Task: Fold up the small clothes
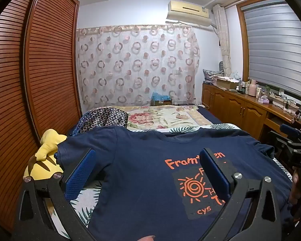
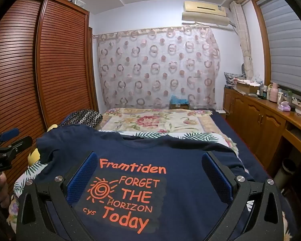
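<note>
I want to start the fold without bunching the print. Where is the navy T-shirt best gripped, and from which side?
Probably at the sleeves. The navy T-shirt lies flat, print up, collar away from the cameras. The left gripper and right gripper both stand open above it. The left sleeve's free edge faces outward, so come in from the left side; likewise from the right at the other sleeve.

1. Left wrist view: low over the T-shirt's [image 1: 142, 180] left half, close, facing the curtain [image 1: 136, 64].
2. Right wrist view: same heading, centred on the print.
3. Shared: T-shirt, bed [image 1: 166, 116], wardrobe [image 1: 46, 70], curtain.
</note>
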Motion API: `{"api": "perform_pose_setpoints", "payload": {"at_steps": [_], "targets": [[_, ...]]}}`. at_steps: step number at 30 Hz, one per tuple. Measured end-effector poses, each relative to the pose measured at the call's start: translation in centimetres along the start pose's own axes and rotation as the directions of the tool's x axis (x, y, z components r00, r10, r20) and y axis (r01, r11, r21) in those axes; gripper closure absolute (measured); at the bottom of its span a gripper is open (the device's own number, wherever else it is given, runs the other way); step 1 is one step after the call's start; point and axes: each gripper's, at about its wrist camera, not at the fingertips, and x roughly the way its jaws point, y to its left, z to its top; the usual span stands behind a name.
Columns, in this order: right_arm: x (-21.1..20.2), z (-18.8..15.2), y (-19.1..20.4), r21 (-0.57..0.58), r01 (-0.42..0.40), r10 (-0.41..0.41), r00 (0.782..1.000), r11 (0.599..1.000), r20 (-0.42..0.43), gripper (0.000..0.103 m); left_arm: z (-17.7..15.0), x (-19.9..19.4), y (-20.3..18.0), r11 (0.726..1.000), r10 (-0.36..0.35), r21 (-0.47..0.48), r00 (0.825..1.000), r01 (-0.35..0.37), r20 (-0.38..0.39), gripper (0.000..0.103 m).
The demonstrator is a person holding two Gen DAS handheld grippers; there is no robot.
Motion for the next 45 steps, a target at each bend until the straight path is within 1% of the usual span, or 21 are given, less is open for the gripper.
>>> {"api": "perform_pose_setpoints", "payload": {"at_steps": [1,5,32,40,45], "targets": [[0.0,0.0,0.0,0.000,-0.001,0.001,1.000,1.000,0.000,0.000,0.0,0.0,0.0,1.000,0.003,0.005,1.000,-0.003,0.014,0.000],[0.0,0.0,0.0,0.000,0.000,0.000,1.000,1.000,0.000,0.000,0.0,-0.1,0.0,1.000,0.003,0.009,1.000,-0.003,0.019,0.000],[-0.1,0.0,0.0,0.002,-0.005,0.005,1.000,1.000,-0.003,0.000,0.0,0.0,0.0,1.000,0.002,0.006,1.000,-0.002,0.020,0.000],[0.3,-0.1,0.0,0.000,-0.016,0.016,1.000,1.000,-0.009,0.000,-0.2,0.6,0.3,1.000,0.002,0.001,1.000,-0.002,-0.006,0.000],[0.6,-0.1,0.4,-0.012,-0.048,0.048,0.999,0.999,-0.020,0.000,-0.4,1.5,1.5,1.000,0.001,-0.007,1.000,-0.001,-0.029,0.000]]}}
